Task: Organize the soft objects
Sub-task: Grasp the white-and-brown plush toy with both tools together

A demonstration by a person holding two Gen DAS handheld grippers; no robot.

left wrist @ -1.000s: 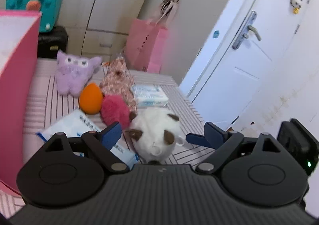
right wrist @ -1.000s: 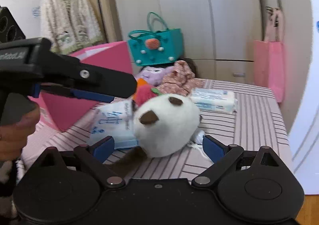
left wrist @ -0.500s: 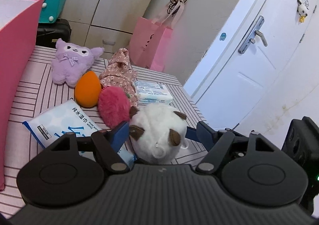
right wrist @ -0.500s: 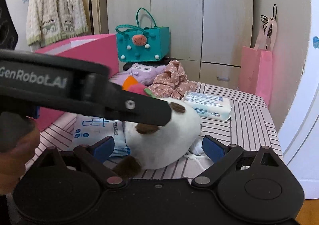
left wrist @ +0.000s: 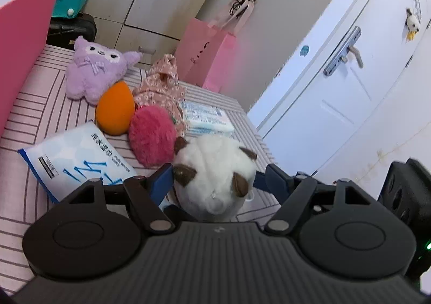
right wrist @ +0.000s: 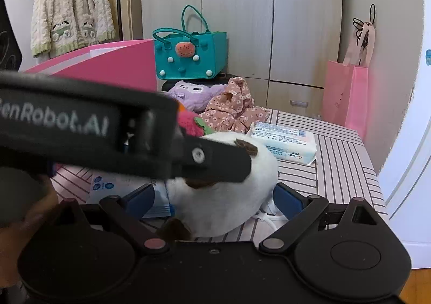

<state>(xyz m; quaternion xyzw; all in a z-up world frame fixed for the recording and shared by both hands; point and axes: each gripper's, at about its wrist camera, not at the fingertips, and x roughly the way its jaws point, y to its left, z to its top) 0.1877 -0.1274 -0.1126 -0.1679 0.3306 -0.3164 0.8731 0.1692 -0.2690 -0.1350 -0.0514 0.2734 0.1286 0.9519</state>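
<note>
- On the striped table [left wrist: 32, 104], your biggest item, the pink box [left wrist: 18, 42], stands at 9 o'clock along the left edge.
- At 11 o'clock from the toy lie the purple plush [left wrist: 94, 72], the orange plush [left wrist: 115, 108] and the magenta plush [left wrist: 152, 135], touching one another; the floral cloth [left wrist: 161, 83] sits just behind them.
- Your white plush toy [left wrist: 215, 177] sits at 12 o'clock between the blue pads of your left gripper [left wrist: 214, 180], which press both its sides: a grip.
- Your right gripper [right wrist: 214, 197] straddles the same toy, jaws apart, pads beside it; contact is unclear.
- Two wipes packs: one [left wrist: 72, 158] at 10 o'clock with Chinese print, one [right wrist: 285, 142] at 1 o'clock, its brand word too small to read for sure.
- "GenRobot.AI" reads on the left gripper's side in the right wrist view.
- Bare stripes lie at 2 o'clock up to the right table edge.
</note>
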